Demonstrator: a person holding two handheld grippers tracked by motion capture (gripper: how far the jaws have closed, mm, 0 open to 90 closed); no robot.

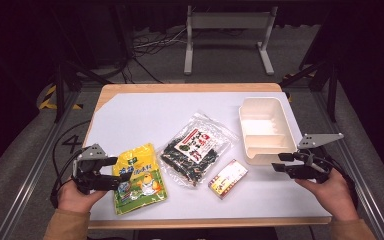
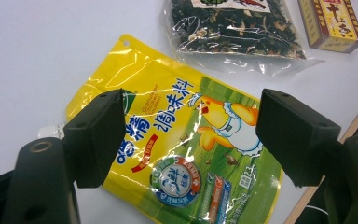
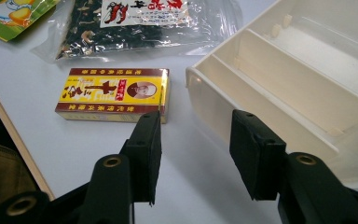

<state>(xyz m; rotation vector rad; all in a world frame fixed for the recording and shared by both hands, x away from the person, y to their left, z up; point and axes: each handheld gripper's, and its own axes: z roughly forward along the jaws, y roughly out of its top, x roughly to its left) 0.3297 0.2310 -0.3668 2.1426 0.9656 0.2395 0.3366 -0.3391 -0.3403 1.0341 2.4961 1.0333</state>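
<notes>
A yellow and green pouch (image 1: 139, 177) with a cartoon chick lies flat on the white table near the front left. My left gripper (image 1: 114, 173) is at the pouch's left edge. In the left gripper view its jaws (image 2: 191, 121) stand wide open above the pouch (image 2: 177, 144), not pressing on it. My right gripper (image 1: 278, 162) hovers at the front right, beside the near end of a cream divided tray (image 1: 266, 131). Its jaws (image 3: 198, 135) are open with bare table between them. A small yellow and red box (image 3: 114, 93) lies just beyond its left jaw, and the tray wall (image 3: 214, 102) stands to the right.
A clear bag of dark dried food (image 1: 195, 149) lies mid-table between the pouch and the tray. The small box (image 1: 228, 178) sits near the front edge. The table's wooden front edge (image 3: 14, 144) is close behind my right gripper. A metal frame stands on the floor beyond the table.
</notes>
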